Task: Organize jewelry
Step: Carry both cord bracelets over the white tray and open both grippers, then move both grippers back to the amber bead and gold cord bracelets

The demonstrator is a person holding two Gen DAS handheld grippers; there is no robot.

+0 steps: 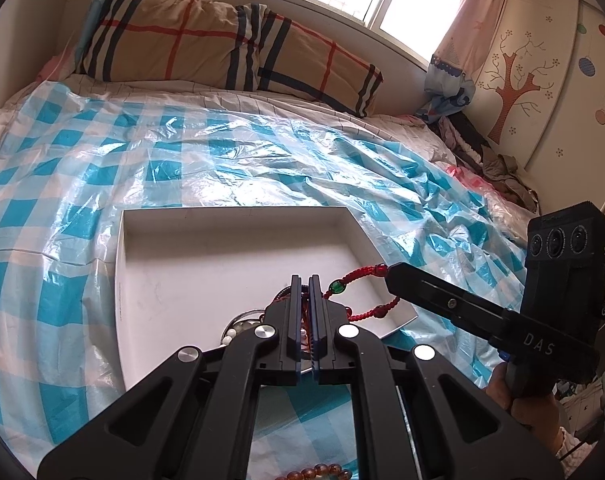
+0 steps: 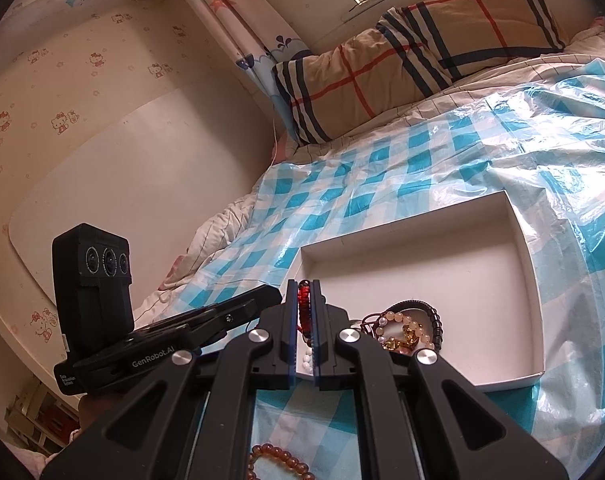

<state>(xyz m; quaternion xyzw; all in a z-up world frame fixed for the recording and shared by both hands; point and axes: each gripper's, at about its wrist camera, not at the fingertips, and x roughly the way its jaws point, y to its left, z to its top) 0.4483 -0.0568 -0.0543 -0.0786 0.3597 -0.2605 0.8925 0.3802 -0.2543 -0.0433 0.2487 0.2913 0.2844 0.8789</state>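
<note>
A red braided cord bracelet (image 1: 362,270) with a green bead (image 1: 336,287) hangs stretched between both grippers, over the near edge of a shallow white tray (image 1: 222,264). My left gripper (image 1: 304,278) is shut on one end. My right gripper (image 1: 390,274) comes in from the right, shut on the other end. In the right wrist view, the red cord (image 2: 303,294) shows between the shut fingers of my right gripper (image 2: 303,282), with my left gripper (image 2: 278,294) close on its left. A heap of pearl, black-bead and gold pieces (image 2: 406,328) lies in the tray's (image 2: 442,264) near corner.
The tray rests on a blue-and-white checked plastic sheet (image 1: 150,160) spread over a bed. An amber bead bracelet (image 2: 280,460) lies on the sheet in front of the tray. A plaid pillow (image 1: 206,40) sits at the headboard. Crumpled clothes (image 1: 498,168) are piled by a wardrobe (image 1: 550,80).
</note>
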